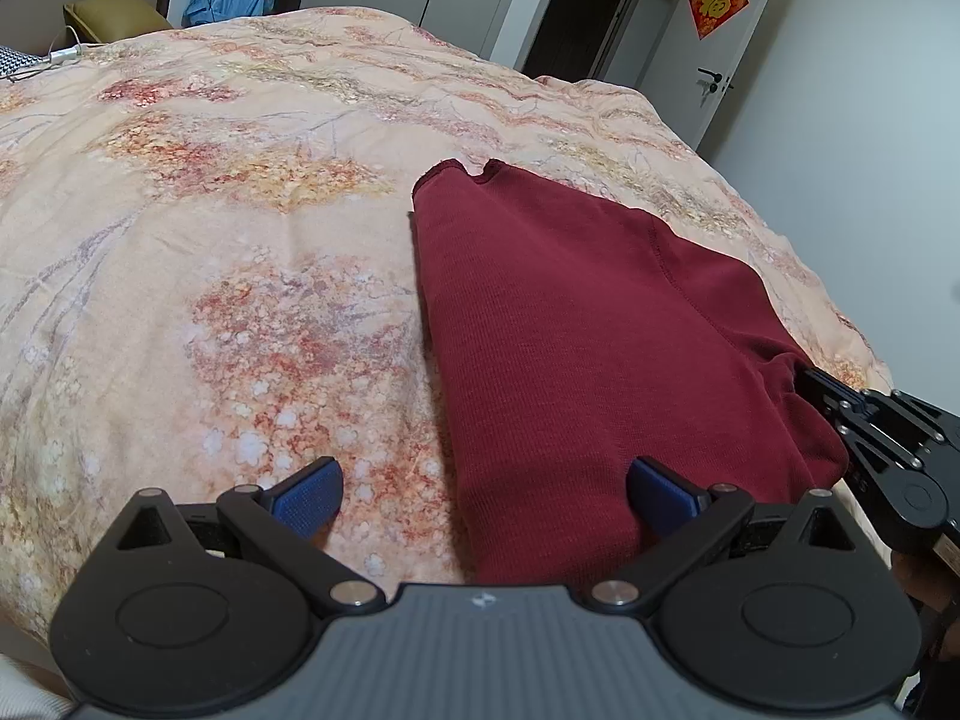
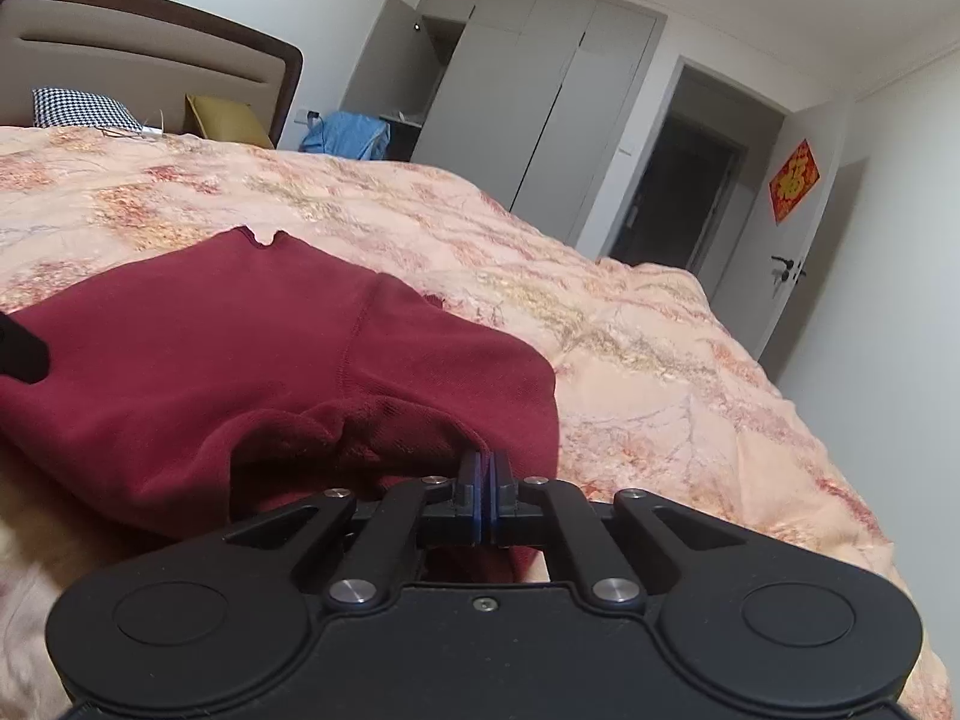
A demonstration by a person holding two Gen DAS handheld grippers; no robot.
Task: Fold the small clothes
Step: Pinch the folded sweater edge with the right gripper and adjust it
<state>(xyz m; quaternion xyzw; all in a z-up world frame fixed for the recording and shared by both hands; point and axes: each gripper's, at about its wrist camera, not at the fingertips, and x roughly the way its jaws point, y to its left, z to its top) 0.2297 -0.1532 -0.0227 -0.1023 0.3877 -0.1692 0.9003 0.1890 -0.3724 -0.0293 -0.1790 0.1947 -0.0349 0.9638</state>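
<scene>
A dark red knit garment lies partly folded on the floral bedspread. My left gripper is open, its blue pads straddling the garment's near left edge, holding nothing. My right gripper is shut on a bunched near-right edge of the red garment. The right gripper also shows in the left wrist view, pinching the cloth at the garment's right side. A black tip of the left gripper shows at the left edge of the right wrist view.
The bedspread ends to the right, with the wall and a door beyond. Pillows and a headboard stand at the far end. A blue cloth and grey wardrobe are behind the bed.
</scene>
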